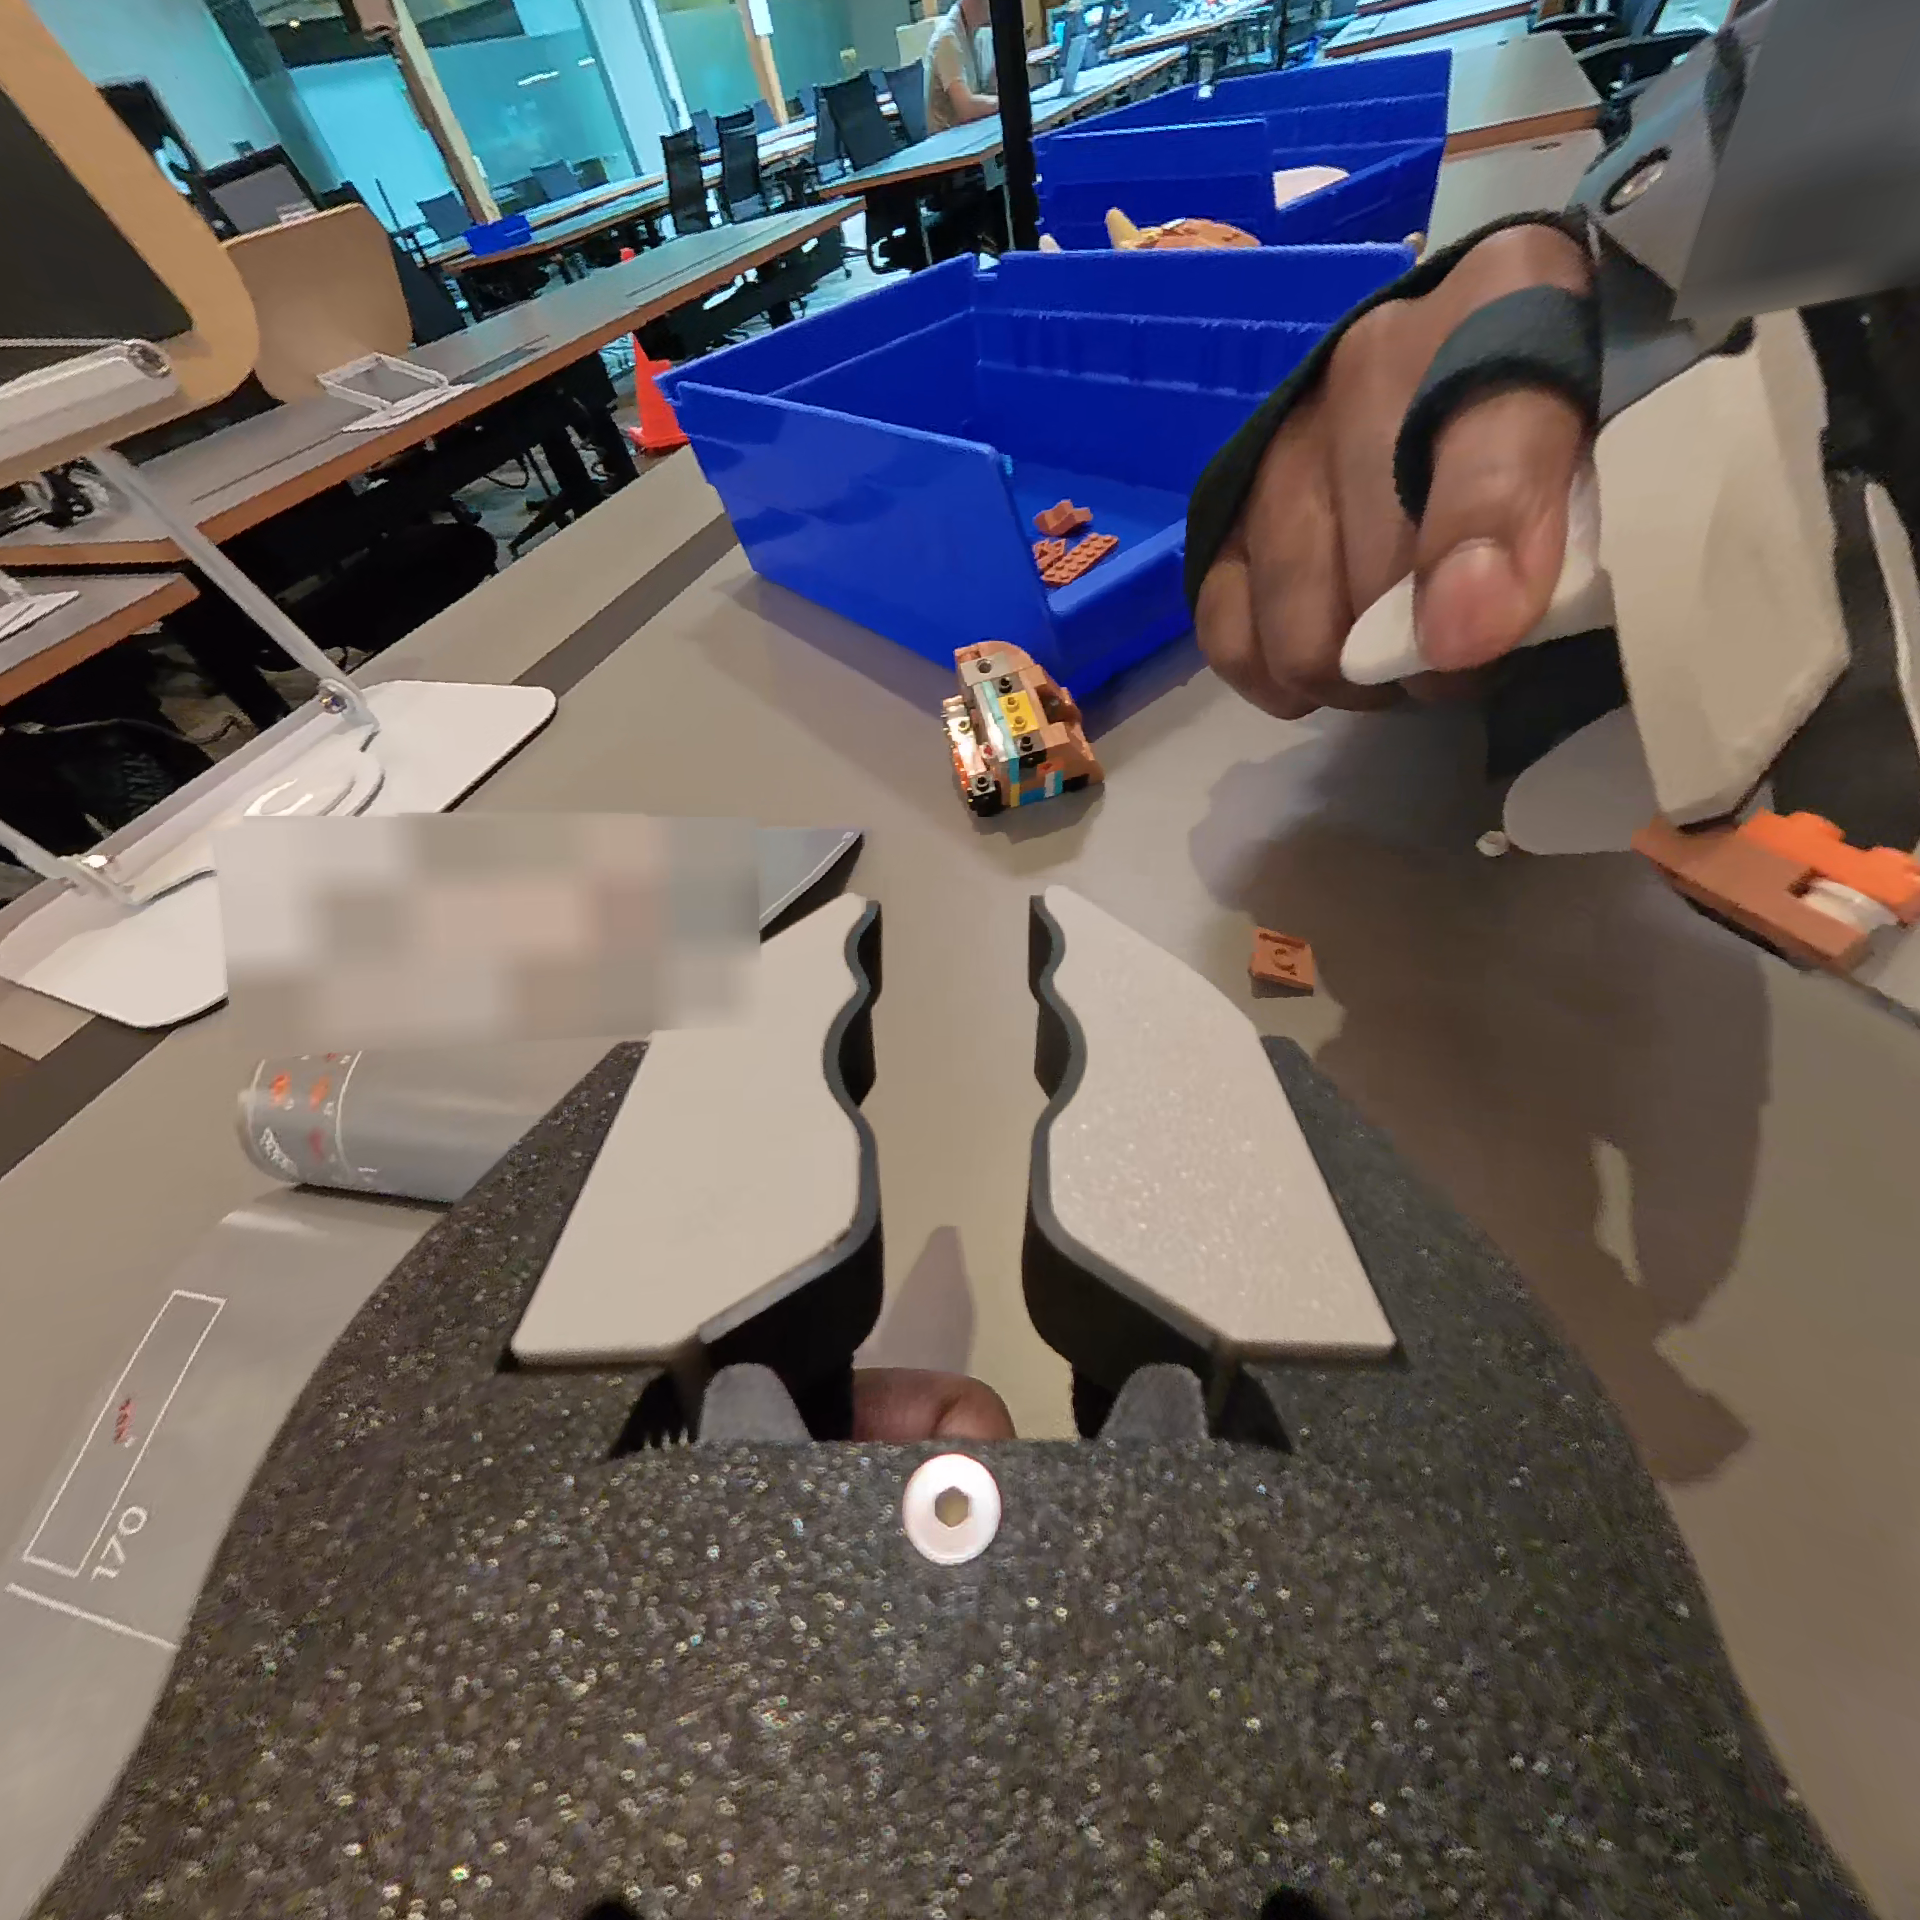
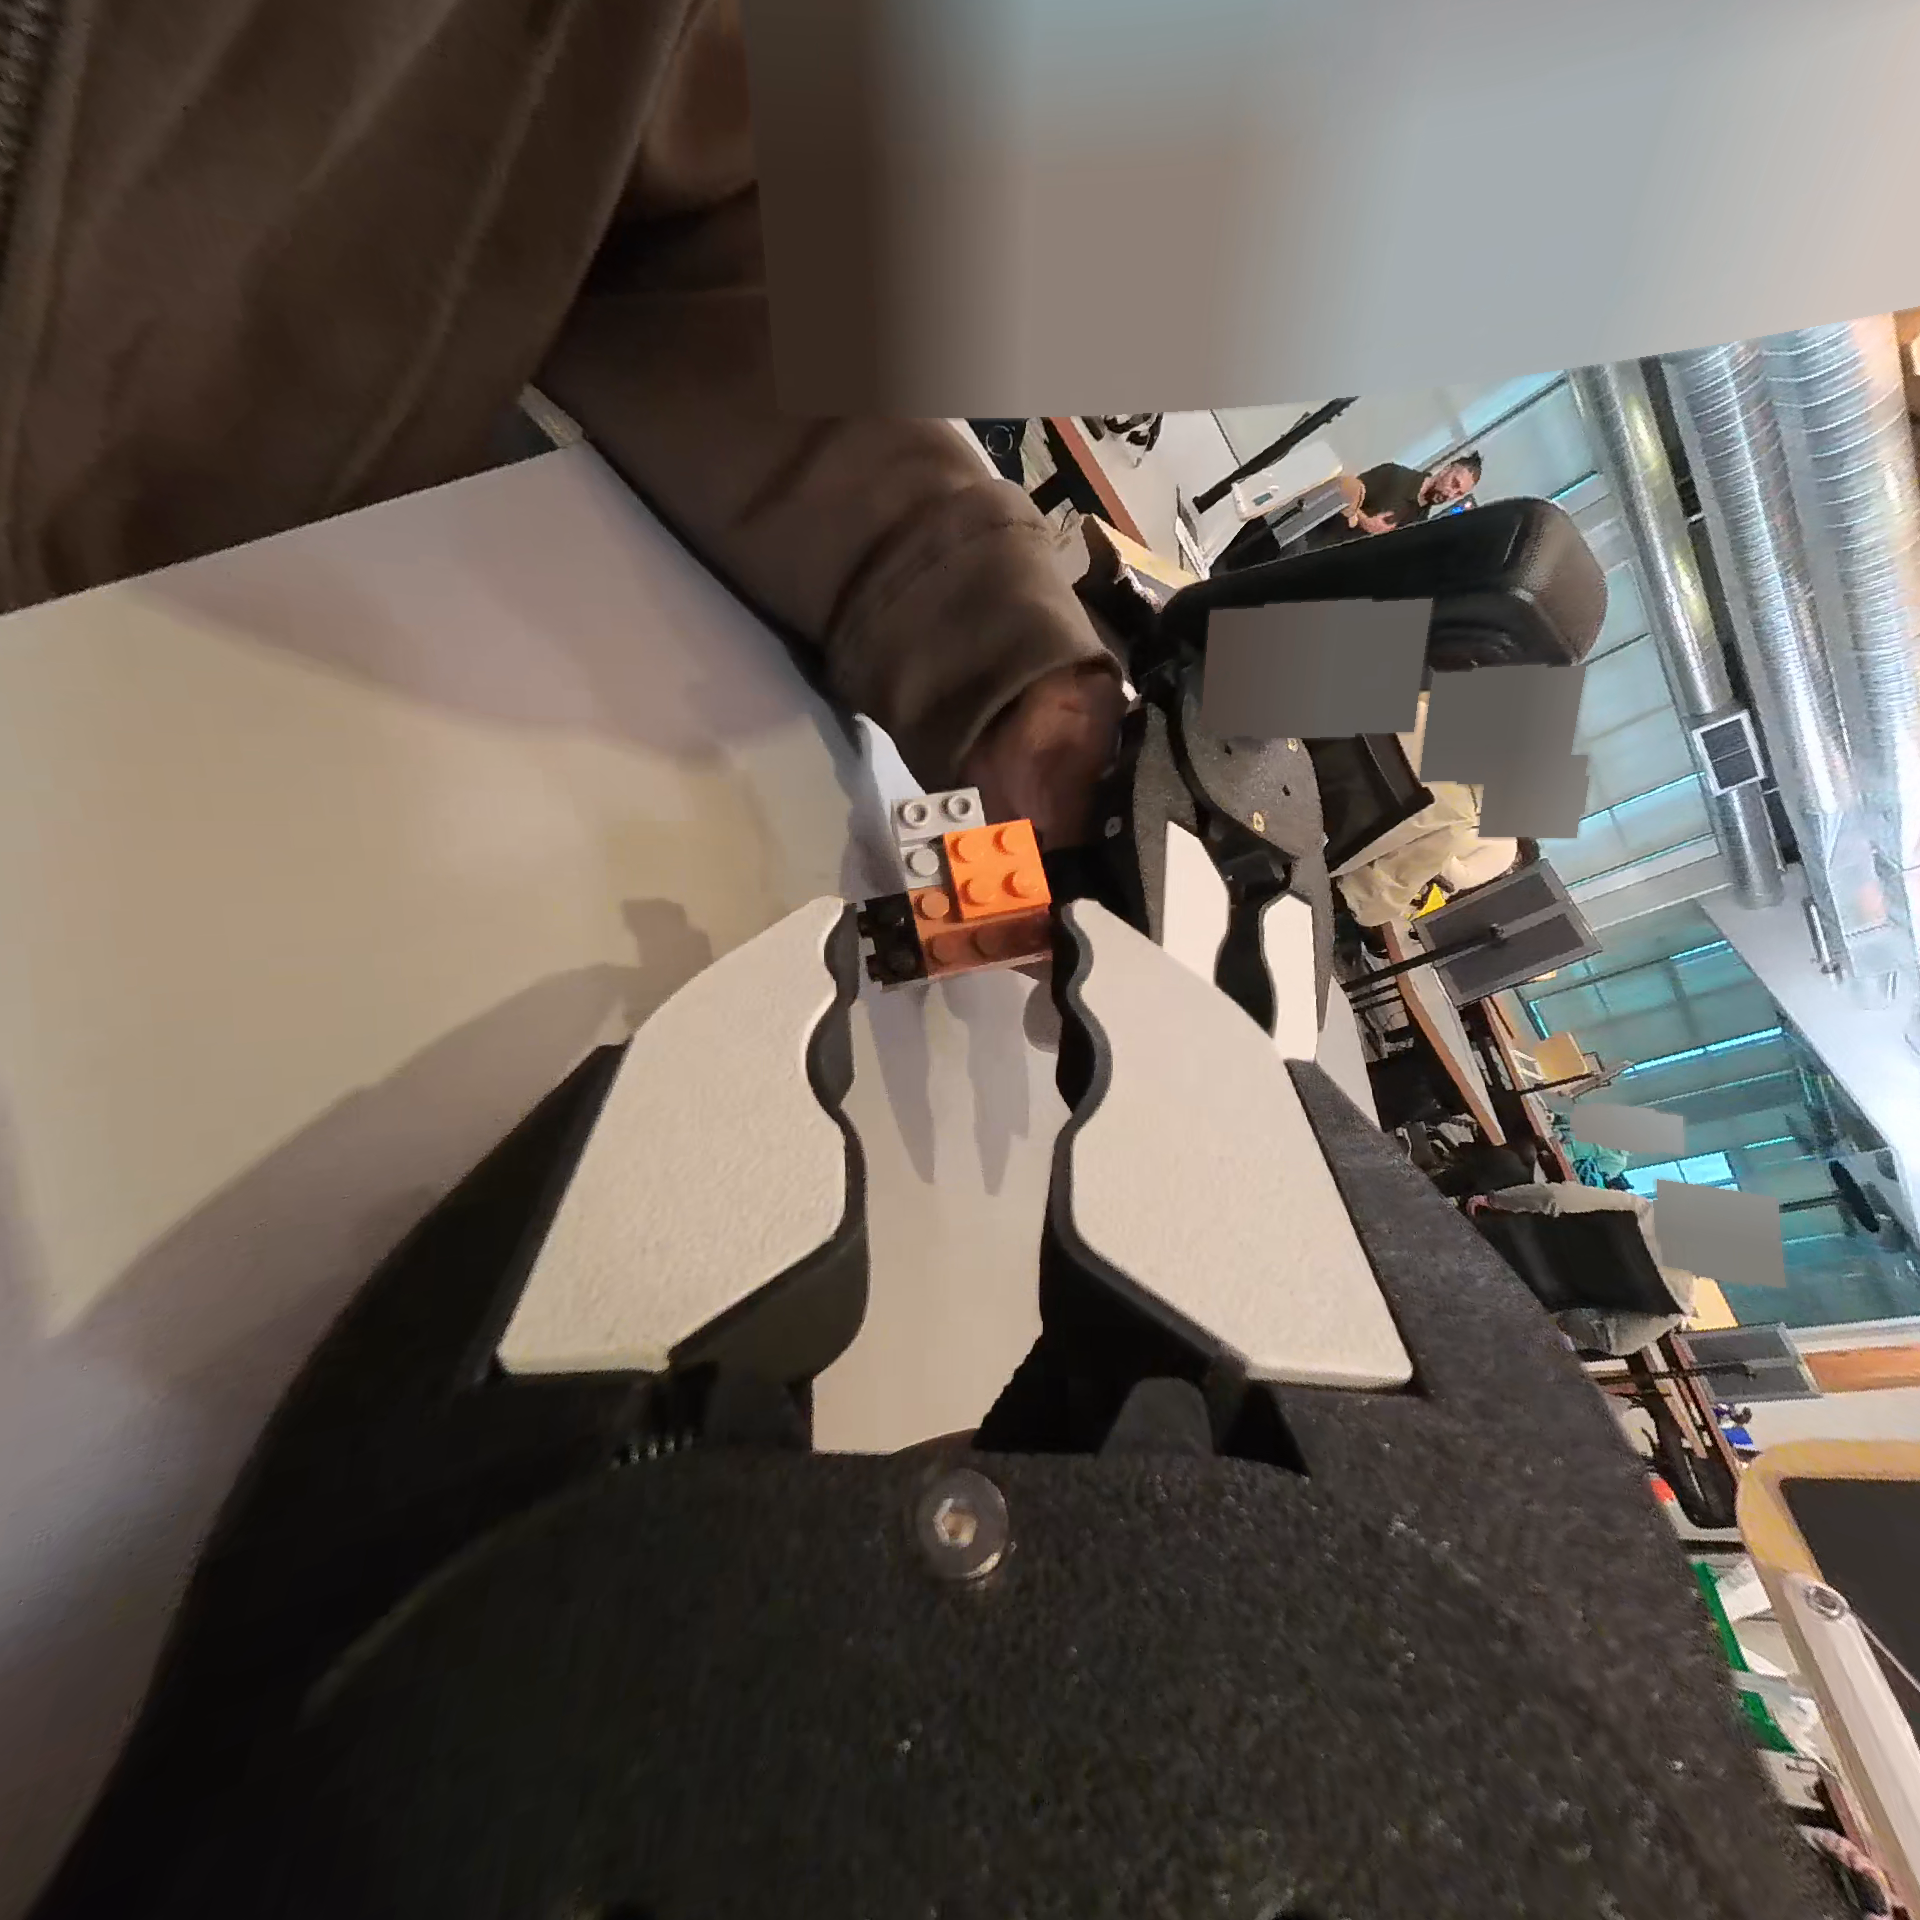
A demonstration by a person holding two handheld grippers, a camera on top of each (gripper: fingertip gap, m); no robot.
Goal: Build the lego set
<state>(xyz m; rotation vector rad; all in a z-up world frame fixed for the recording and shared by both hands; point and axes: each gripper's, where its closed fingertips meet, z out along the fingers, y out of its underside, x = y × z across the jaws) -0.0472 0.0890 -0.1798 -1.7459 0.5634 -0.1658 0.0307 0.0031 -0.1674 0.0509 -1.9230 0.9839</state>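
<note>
My left gripper [image 1: 954, 920] is open and empty, low over the grey table. Ahead of it lies a small brown, tan and blue lego assembly [image 1: 1016, 727]. A loose brown plate [image 1: 1283, 958] lies to the right. My right gripper [image 2: 954, 940] is shut on a small orange, brown, grey and black lego piece [image 2: 961, 899]. The left wrist view shows that piece [image 1: 1787, 883] under the right gripper's fingers [image 1: 1704, 582], tilted down at the right edge. The other gripper [image 2: 1226, 821] shows farther off in the right wrist view.
A blue bin [image 1: 883, 468] with several brown pieces stands behind the assembly, a second blue bin [image 1: 1247, 156] farther back. A grey booklet [image 1: 395, 1122] and a monitor stand base [image 1: 436, 727] lie left. A tiny white piece [image 1: 1491, 844] rests on the table.
</note>
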